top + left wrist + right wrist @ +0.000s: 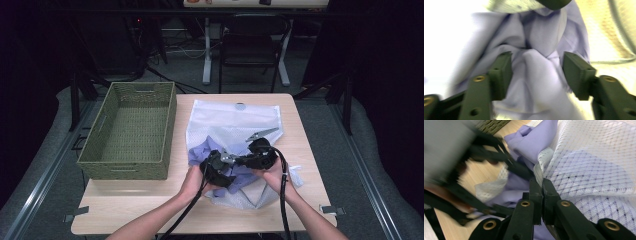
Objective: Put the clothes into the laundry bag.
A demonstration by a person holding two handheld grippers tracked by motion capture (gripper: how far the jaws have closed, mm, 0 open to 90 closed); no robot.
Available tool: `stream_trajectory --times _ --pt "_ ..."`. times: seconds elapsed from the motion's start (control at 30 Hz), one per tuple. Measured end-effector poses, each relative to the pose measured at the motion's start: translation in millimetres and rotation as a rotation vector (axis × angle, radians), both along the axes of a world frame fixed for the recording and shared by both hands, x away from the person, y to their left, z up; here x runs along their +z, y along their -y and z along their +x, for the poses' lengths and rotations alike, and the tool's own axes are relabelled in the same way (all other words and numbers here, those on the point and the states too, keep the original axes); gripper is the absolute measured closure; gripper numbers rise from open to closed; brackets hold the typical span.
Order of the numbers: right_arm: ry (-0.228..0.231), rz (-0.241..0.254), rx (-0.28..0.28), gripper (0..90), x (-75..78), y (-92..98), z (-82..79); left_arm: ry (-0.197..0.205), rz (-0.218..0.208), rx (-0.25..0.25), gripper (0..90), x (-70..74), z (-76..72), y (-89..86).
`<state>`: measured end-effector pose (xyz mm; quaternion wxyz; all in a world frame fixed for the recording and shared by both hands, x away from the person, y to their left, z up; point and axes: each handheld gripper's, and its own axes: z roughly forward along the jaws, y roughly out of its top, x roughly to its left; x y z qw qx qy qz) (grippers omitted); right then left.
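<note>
High view: mesh bag [235, 122] lies flat on the table [305, 150], mouth toward the person, lilac cloth [207, 150] spilling from it; a basket [132, 127] waits empty at the left, likely the cloth's destination. Both grippers meet at the bag's mouth. Left gripper view: left gripper [536, 72] stands part open, jaws either side of a cloth fold, pads not pressing, so it seems set to take a fresh bite. Right gripper view: right gripper [541, 195] is clamped on the bag's zippered edge [537, 173], pinning the bag so the cloth can slide out.
</note>
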<state>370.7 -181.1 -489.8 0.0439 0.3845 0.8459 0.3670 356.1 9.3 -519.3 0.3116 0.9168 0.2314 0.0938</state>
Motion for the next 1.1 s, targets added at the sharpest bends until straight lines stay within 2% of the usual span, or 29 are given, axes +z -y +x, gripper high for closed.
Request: stream_trajectory --times 0.1,0.13,0.2,0.3,0.37,0.43,0.47,0.53,0.57,0.6,0.67,0.7,0.77,0.87,0.97,1.03,1.1 --pt "0.007 -0.008 -0.007 88.7 1.4 0.6 -0.8 0.024 -0.016 0.03 30.1 15.1 -0.3 -14.4" --pt "0.011 -0.013 -0.006 88.7 1.9 0.3 -1.0 0.019 -0.025 0.042 27.2 17.4 0.5 -18.5" --pt "0.023 -0.019 -0.003 88.7 3.0 -0.3 -1.3 0.012 -0.015 0.063 25.1 17.1 3.4 -25.3" --pt "0.019 -0.024 0.0 88.7 1.5 -1.2 -0.1 -0.037 0.027 0.063 24.7 3.6 9.8 -26.1" --pt "0.016 -0.028 0.002 88.7 0.3 -2.2 0.2 -0.07 0.062 0.042 25.6 -9.0 13.6 -21.7" --pt "0.015 -0.035 0.005 88.7 -0.3 -4.3 -0.6 -0.076 0.086 0.051 25.9 -21.4 15.4 -15.6" --pt "0.017 -0.038 0.009 88.7 -0.4 -5.2 -0.9 -0.076 0.082 0.052 30.0 -25.5 15.1 -12.9" --pt "0.019 -0.038 0.013 88.7 -0.5 -6.5 -1.6 -0.05 0.101 0.032 39.2 -29.6 12.8 -5.8" --pt "0.023 -0.041 0.017 88.7 -0.7 -6.5 -1.4 -0.04 0.105 0.018 46.9 -30.4 12.1 -3.0" --pt "0.022 -0.04 0.016 88.7 -0.6 -6.6 -1.4 -0.035 0.097 0.018 51.9 -31.7 11.9 -0.8" --pt "0.019 -0.036 0.016 88.7 -0.7 -6.4 -1.3 -0.029 0.086 0.022 67.8 -33.3 13.7 1.6" --pt "0.02 -0.038 0.016 88.7 -0.2 -6.3 -1.8 -0.027 0.071 0.028 75.5 -33.1 14.1 1.6" --pt "0.026 -0.038 0.015 88.7 1.5 -6.7 -3.3 -0.022 0.03 0.042 84.2 -28.4 14.6 1.4" --pt "0.042 -0.029 0.02 88.7 6.2 -7.8 -6.5 -0.001 -0.061 0.056 86.5 -12.8 12.4 0.9" --pt "0.059 -0.019 0.023 88.7 11.6 -9.0 -9.2 0.016 -0.127 0.067 86.4 -3.2 10.8 2.7" --pt "0.067 -0.011 0.021 88.7 14.9 -9.5 -10.6 0.017 -0.173 0.078 86.1 -3.3 11.1 5.6" --pt "0.077 -0.007 0.02 88.7 17.1 -9.4 -11.7 0.012 -0.195 0.085 85.0 -9.3 14.6 9.8"
